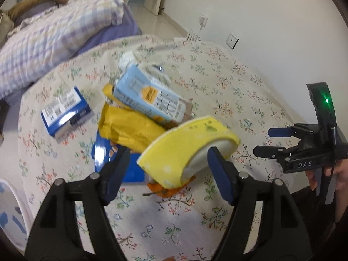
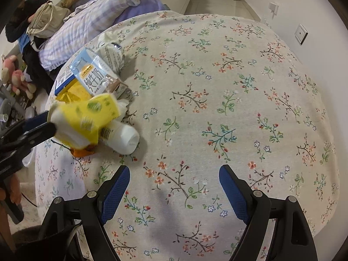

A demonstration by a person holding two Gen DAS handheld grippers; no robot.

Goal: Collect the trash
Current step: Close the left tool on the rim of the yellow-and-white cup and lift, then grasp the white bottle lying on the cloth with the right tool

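A home bedroom: bed [image 1: 104, 37] with checked quilt [image 1: 50, 32], plush toys [image 2: 15, 76], floral-clothed table [image 2: 217, 87].

Your table wears a matt woven floral cloth [image 2: 217, 87]. The yellow packet [image 1: 187, 145] looks like smooth, slightly glossy plastic film, the pale blue carton [image 1: 148, 93] printed cardboard. Your gripper pads [image 2: 115, 191] show textured blue rubber.

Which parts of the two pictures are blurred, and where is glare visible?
Left wrist view: the yellow cup and light blue carton are motion-blurred, and glare whitens the blue box. Right wrist view: the yellow cup is smeared, while the floral cloth stays sharp.
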